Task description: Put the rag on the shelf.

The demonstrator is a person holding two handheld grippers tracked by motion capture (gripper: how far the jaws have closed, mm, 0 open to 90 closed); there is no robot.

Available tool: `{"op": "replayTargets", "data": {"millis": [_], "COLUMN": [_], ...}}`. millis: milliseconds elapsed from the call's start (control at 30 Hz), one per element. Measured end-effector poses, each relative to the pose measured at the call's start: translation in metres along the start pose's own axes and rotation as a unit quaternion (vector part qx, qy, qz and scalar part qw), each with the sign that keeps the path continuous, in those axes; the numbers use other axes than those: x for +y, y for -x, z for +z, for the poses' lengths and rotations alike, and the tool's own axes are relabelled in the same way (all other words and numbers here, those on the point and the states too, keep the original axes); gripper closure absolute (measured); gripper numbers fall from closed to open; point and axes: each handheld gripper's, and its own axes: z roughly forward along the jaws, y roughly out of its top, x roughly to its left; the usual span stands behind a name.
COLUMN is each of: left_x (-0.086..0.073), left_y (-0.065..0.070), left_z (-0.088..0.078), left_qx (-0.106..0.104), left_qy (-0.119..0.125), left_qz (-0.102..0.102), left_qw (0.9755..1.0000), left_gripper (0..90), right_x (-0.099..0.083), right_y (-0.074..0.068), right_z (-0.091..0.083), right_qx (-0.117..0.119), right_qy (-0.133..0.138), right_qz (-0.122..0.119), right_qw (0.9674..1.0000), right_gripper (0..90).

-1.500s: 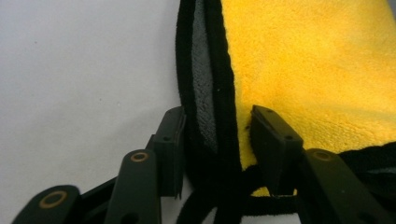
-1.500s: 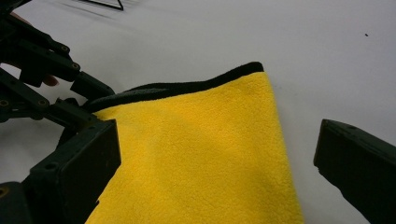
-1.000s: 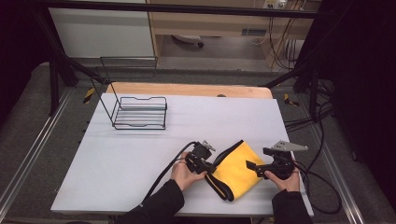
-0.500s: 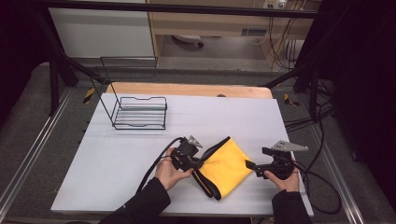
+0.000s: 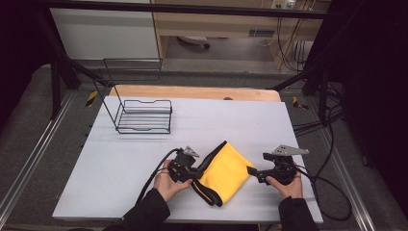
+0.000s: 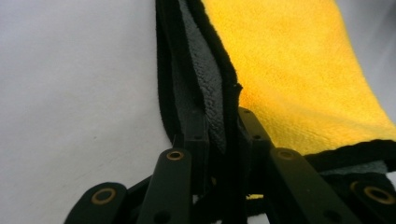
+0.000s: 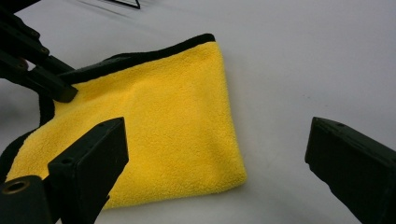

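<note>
Nearby, wire rack (image 5: 144,116) with bare shelf

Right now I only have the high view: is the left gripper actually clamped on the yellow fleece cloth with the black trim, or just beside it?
Observer: Clamped. The left gripper pinches the yellow fleece cloth at its black-trimmed edge.
Operator: Anything on the cloth I can't see?
Observer: Yes, its underside is grey fleece, and it shows between the jaws.
Operator: And the right gripper?
Observer: The right gripper is open. Its jaws have just been closing a little, and the cloth's untrimmed yellow edge lies ahead between them, untouched.
</note>
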Motion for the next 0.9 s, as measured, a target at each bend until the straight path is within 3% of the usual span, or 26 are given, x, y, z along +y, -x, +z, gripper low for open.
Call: {"op": "replayTargets", "data": {"millis": [100,200,367,467,500,667,767,900], "left_x": [0.0,-0.002,-0.001,0.0,0.0,0.002,0.004,0.002], "left_y": [-0.002,-0.003,0.002,0.009,0.01,0.01,0.012,0.014], "left_z": [0.003,0.006,0.011,0.016,0.017,0.018,0.018,0.014], "left_qx": [0.006,0.017,0.019,0.016,-0.001,-0.012,-0.004,0.012], "left_qy": [0.004,-0.001,0.004,0.001,-0.002,-0.013,-0.019,-0.007], "left_qz": [0.005,0.006,0.017,0.013,0.001,-0.01,-0.001,0.006], "left_qw": [1.0,0.9998,0.9997,0.9998,1.0,0.9998,0.9998,0.9999], "left_gripper": [74.7,63.8,55.6,58.6,62.1,73.5,77.5,79.7], "right_x": [0.0,0.0,0.002,0.004,0.004,0.008,0.01,0.009], "right_y": [0.0,0.0,-0.003,-0.005,-0.006,-0.008,-0.01,-0.012], "right_z": [0.0,0.001,0.005,0.008,0.009,0.013,0.015,0.015], "right_qx": [-0.001,0.0,0.002,0.006,0.006,0.011,0.012,0.016], "right_qy": [-0.001,-0.002,-0.003,-0.003,-0.005,-0.004,-0.005,-0.005], "right_qz": [-0.001,-0.001,-0.004,-0.005,-0.009,-0.011,-0.015,-0.017], "right_qw": [1.0,1.0,1.0,1.0,0.9999,0.9999,0.9998,0.9997], "right_gripper": [6.4,6.2,5.8,5.5,5.4,5.2,5.2,5.5]}}
